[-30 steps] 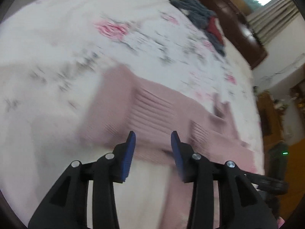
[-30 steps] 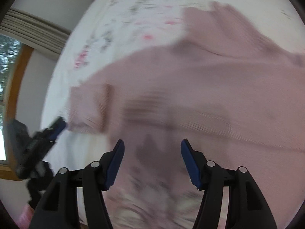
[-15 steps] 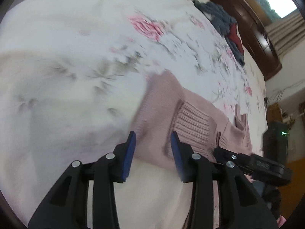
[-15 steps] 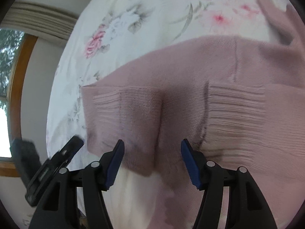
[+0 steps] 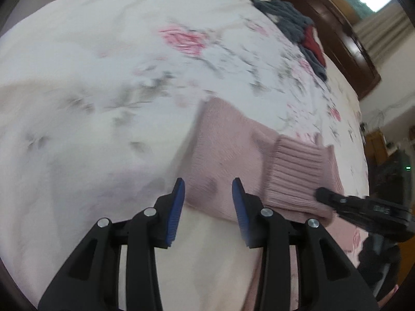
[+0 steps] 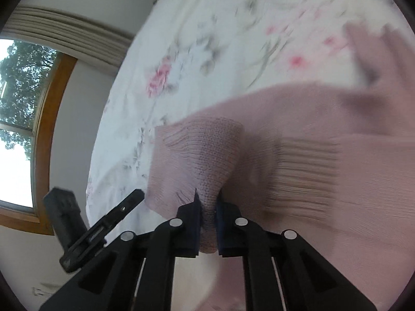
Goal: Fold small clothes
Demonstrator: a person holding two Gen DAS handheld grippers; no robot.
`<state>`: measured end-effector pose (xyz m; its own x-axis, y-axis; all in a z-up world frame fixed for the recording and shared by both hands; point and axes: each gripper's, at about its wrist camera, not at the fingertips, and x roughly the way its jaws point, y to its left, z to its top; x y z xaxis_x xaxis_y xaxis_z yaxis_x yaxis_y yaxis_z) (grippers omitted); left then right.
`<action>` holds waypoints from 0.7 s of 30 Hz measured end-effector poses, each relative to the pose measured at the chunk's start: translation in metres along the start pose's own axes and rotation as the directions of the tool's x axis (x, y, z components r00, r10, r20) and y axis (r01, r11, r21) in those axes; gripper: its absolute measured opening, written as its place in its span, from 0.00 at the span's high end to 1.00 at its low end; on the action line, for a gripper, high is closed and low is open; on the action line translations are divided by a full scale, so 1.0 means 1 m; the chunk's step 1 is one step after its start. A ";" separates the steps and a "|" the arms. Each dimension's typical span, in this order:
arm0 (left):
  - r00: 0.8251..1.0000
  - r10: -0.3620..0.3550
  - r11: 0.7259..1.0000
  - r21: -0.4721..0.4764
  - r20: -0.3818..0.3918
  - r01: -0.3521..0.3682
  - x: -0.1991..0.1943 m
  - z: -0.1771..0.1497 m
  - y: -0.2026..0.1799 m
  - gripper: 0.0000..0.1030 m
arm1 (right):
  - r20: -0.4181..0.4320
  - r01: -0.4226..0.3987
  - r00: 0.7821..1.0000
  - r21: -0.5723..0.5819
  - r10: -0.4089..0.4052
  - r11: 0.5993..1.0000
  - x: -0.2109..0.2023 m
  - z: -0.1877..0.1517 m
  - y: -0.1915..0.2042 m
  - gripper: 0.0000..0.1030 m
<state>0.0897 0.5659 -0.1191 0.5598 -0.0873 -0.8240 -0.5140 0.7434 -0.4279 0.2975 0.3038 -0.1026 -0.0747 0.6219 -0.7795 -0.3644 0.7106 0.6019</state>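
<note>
A pink knitted sweater (image 5: pixel 228 153) lies on the floral bedsheet (image 5: pixel 103 77). Its ribbed hem (image 5: pixel 298 171) faces me. My left gripper (image 5: pixel 207 194) stands open, and the sweater's near left corner sits between its blue pads without being pinched. In the right wrist view my right gripper (image 6: pixel 207 202) is shut on a bunched fold of the sweater (image 6: pixel 215 155) at the ribbed hem. The right gripper's tip (image 5: pixel 337 199) shows in the left wrist view at the hem's right end. The left gripper's finger (image 6: pixel 114 217) shows at lower left in the right wrist view.
A heap of grey and red clothes (image 5: pixel 301 26) lies at the far side of the bed by the dark wooden headboard (image 5: pixel 337 31). A window (image 6: pixel 18 119) with curtains is beyond the bed's edge. Wooden furniture (image 5: pixel 378 142) stands to the right.
My right gripper has shut on the sweater's hem, which now bunches up between its pads. My left gripper has shifted so the sweater's near corner lies between its open pads.
</note>
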 end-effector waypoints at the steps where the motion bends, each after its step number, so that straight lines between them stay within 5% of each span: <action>1: 1.000 -0.007 1.000 0.021 -0.005 0.008 0.003 0.000 -0.010 0.64 | 0.017 0.013 1.000 -0.004 -0.012 1.000 -0.011 -0.002 -0.002 0.91; 12: 0.995 -0.044 0.991 0.122 -0.086 0.054 0.054 -0.025 -0.093 0.64 | 0.109 0.225 0.967 0.039 -0.228 0.974 -0.119 -0.022 -0.101 0.91; 21: 0.985 0.097 0.970 0.237 -0.145 -0.061 0.100 -0.039 -0.125 0.64 | 0.051 0.289 0.952 0.169 -0.301 0.942 -0.104 -0.038 -0.180 0.91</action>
<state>0.1843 0.4386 -0.1626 0.4071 -0.1100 -0.9068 -0.3780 0.8834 -0.2769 0.3352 0.0985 -0.1366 0.0858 0.3953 -0.9145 -0.2081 0.9048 0.3716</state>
